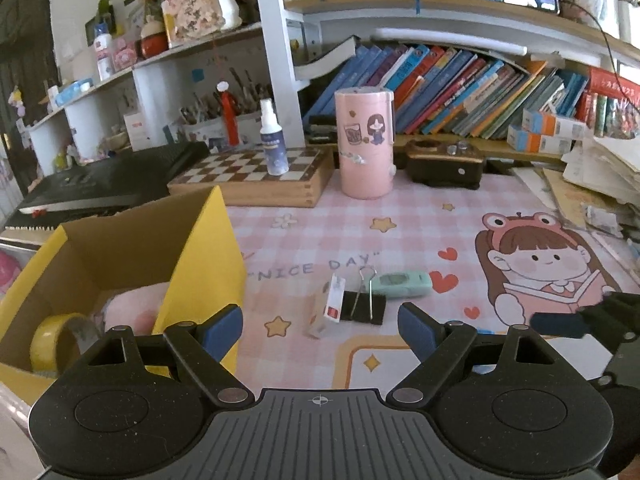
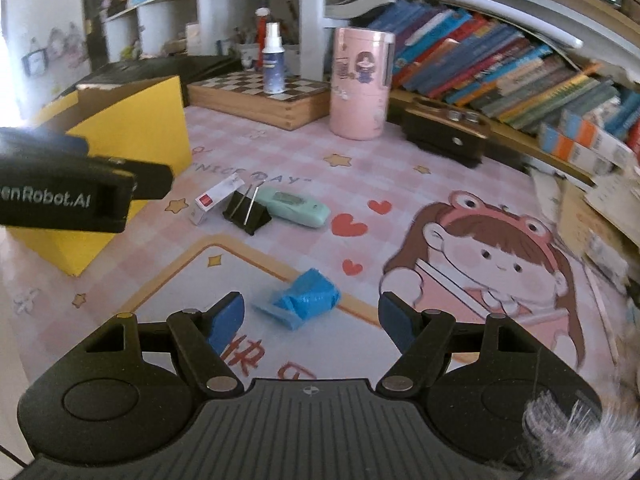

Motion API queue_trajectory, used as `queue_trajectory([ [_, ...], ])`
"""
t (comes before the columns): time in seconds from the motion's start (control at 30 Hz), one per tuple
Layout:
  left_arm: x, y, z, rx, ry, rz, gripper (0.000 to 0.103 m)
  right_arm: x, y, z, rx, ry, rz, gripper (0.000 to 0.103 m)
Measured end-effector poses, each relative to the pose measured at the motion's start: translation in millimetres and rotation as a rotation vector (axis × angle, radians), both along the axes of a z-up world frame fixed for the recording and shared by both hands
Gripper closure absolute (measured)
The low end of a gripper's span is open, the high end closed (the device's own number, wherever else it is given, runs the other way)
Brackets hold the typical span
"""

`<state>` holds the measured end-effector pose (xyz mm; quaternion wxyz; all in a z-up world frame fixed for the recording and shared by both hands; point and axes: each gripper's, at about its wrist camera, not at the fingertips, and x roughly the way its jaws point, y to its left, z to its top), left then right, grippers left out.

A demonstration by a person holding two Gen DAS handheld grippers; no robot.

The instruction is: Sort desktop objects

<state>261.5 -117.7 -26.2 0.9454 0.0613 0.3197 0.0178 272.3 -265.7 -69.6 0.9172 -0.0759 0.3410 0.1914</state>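
Note:
A yellow cardboard box [image 1: 208,240] stands at the left of the pink desk mat; it holds a roll of yellow tape [image 1: 56,340] and something pink [image 1: 132,308]. A small white box [image 1: 326,312], a black binder clip [image 1: 366,306] and a mint green device [image 1: 402,284] lie together mid-mat. They also show in the right wrist view: white box [image 2: 214,198], clip [image 2: 248,210], device [image 2: 294,206]. A crumpled blue packet [image 2: 304,296] lies just ahead of my right gripper [image 2: 310,316], which is open and empty. My left gripper [image 1: 320,328] is open and empty, beside the yellow box.
A pink cylinder [image 1: 364,144], a chessboard box [image 1: 256,176] with a spray bottle [image 1: 272,140] on it, and a dark wooden holder [image 1: 444,164] stand at the back. Bookshelves rise behind. Stacked papers [image 1: 600,176] sit at the right.

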Motion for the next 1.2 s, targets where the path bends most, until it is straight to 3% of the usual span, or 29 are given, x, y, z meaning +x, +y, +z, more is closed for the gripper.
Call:
queue_trajectory([
  [0.33,31,-9,-13,0.005,0.043,0.013,0.019,35,9,-19,-0.006,0.042,0.103,0.038],
  [0.43,43,-10,-17,-0.002,0.06,0.03,0.026,38,10,-22,0.011,0.059,0.119,0.045],
  [0.53,54,-10,-24,0.003,0.086,0.037,0.043,37,10,-22,0.02,0.055,0.141,0.059],
  [0.6,62,-9,-30,0.008,0.109,0.038,0.053,37,10,-21,0.015,0.054,0.142,0.061],
  [0.83,78,-10,-49,0.082,0.154,0.039,0.061,35,9,-20,0.004,0.056,0.141,0.06],
  [1.07,87,-9,-61,0.099,0.185,0.027,0.065,33,8,-19,-0.009,0.057,0.139,0.056],
  [1.2,89,-9,-61,0.103,0.183,0.015,0.079,32,7,-19,-0.005,0.065,0.137,0.056],
])
